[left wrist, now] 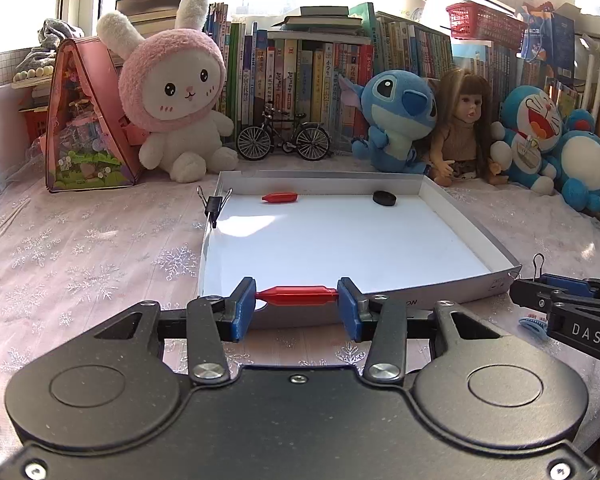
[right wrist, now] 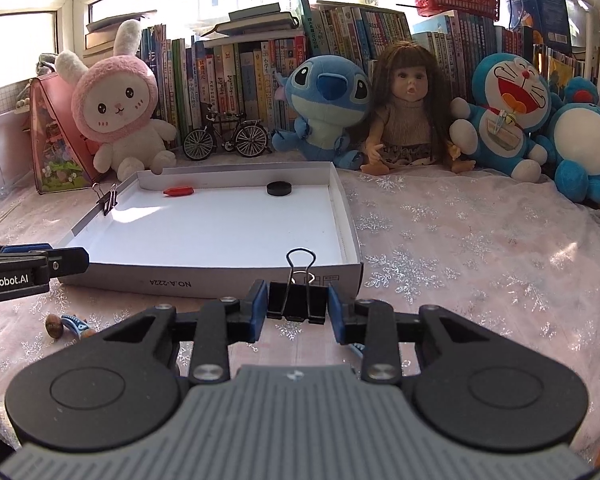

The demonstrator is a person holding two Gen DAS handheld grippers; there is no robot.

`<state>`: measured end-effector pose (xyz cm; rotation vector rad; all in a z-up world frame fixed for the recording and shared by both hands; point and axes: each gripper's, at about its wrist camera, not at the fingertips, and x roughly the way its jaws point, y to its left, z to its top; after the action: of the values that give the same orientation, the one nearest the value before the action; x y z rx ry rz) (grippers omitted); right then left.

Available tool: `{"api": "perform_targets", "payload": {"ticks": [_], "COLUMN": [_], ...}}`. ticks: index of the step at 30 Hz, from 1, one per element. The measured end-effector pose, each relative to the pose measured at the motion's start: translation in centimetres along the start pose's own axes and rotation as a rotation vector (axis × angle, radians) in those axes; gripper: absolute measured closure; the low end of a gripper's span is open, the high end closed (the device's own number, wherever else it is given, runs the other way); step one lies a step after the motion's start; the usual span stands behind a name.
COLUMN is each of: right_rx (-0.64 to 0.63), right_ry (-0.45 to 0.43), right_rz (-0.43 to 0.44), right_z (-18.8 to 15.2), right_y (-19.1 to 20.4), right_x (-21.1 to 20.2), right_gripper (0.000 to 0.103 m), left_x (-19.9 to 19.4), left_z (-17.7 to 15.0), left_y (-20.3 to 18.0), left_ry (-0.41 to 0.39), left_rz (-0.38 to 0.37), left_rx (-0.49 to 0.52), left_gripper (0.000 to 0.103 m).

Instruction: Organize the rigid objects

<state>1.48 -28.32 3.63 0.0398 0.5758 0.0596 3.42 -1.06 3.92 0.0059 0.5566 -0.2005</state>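
A: While the left gripper (left wrist: 297, 295) is pinching a red capsule (left wrist: 296, 295) end to end at the white tray (left wrist: 476, 236) front wall, what's the right doing?
B: Right gripper (right wrist: 297, 306) is clamping a black binder clip (right wrist: 297, 305), just off the tray's near right corner.
A: Inside the tray?
B: Second red capsule (left wrist: 279, 197), black disc (left wrist: 384, 197) sitting by the far wall.

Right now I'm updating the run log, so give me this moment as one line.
left gripper: shut on red capsule | right gripper: shut on black binder clip | white tray: holds red piece, black disc
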Motion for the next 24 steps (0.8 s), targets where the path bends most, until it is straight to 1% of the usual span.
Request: {"api": "perform_targets", "payload": {"ticks": [5, 11, 13, 16, 20, 21, 24], "right_rx": [0.013, 0.046, 0.057, 0.077, 0.097, 0.098, 0.098], "right_ry": [-0.031, -0.055, -0.057, -0.044, -0.018, -0.011, 0.013], "right_rz": [0.031, 0.056, 0.065, 0.083, 0.090, 0.086, 0.087], "right_z": [2.0, 4.7, 5.8, 7.2, 8.8, 9.2, 10.3], "right_y": [-0.2, -0.4, -0.4, -0.6, -0.7, -0.7, -0.8], "right_x": [0.7, 2.9, 4.0, 5.6, 7.8, 8.3, 9.9], "right_gripper": [0.065, 0.066, 0.066, 0.066, 0.066, 0.066, 0.066], "left_x": [1.2, 3.4, 4.6, 6.3, 8.3, 9.0, 11.1], "left_z": [2.7, 5.7, 6.6, 7.6, 8.8, 9.1, 9.7], "left_y": [0.3, 0.7, 0.8, 1.0, 0.9, 0.9, 0.9], "left_ry": [-0.015, -0.013, -0.001, 0.015, 0.026, 0.034, 0.073], "left_rz": [-0.016, -0.035, -0.058, -0.059, -0.055, -0.064, -0.060], "left_rx": [-0.012, -0.025, -0.038, -0.066, -0.066, -0.072, -0.089], "left_gripper": [0.061, 0.061, 0.061, 0.061, 0.061, 0.061, 0.061]}}
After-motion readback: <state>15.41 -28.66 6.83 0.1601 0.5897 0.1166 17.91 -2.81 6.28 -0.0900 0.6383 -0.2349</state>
